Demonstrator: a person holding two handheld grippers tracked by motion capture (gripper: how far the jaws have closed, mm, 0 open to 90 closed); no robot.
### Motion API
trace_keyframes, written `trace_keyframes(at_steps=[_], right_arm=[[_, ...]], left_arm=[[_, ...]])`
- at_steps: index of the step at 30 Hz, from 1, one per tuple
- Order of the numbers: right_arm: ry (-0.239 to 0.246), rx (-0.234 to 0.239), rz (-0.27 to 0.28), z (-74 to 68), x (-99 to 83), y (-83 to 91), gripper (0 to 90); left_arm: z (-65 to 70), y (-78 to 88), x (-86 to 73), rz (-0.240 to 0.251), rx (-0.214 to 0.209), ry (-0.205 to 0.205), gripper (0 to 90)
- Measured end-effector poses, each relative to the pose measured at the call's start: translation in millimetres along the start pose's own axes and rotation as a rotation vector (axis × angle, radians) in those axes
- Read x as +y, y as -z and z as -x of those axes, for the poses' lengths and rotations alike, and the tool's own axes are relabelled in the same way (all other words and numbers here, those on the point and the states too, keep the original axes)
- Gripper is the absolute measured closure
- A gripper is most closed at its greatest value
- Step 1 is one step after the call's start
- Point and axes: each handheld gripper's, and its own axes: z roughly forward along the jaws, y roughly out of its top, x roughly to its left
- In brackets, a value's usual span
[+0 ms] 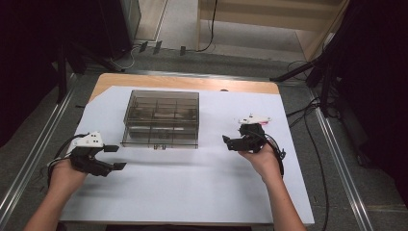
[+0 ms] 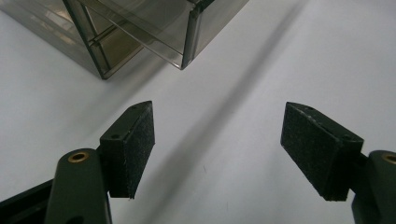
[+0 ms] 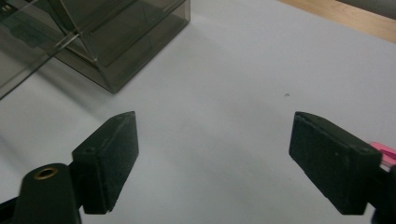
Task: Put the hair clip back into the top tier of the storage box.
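**Box sits between two open grippers**

The smoky compartment box rests mid-table on the white sheet. The left gripper and right gripper flank it, jaws wide apart, empty, clear of its walls.

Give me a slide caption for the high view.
Both open grippers, left and right, flank a smoky compartment box on the white sheet.

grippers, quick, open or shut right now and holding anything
Left gripper: open, fingers wide apart over the white sheet, holding nothing.
Right gripper: open, holding nothing; the smoked clear box sits ahead, untouched.
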Motion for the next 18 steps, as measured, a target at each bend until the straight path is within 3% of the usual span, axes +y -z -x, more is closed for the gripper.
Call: trace_keyframes(at_steps=[2,8,18], right_arm=[[-0.016,0.007,-0.012,1.7,-0.3,-0.3,22.5],[-0.033,0.011,-0.035,4.3,-1.0,-1.2,16.9],[-0.019,0.012,-0.048,6.2,-2.8,-0.9,30.8]], left_arm=[[0.0,0.0,-0.2,0.001,-0.001,0.001,27.4],[-0.1,0.3,-0.8,0.001,-0.001,0.001,27.4],[0.6,-0.4,-0.7,-0.002,-0.006,-0.001,27.4]])
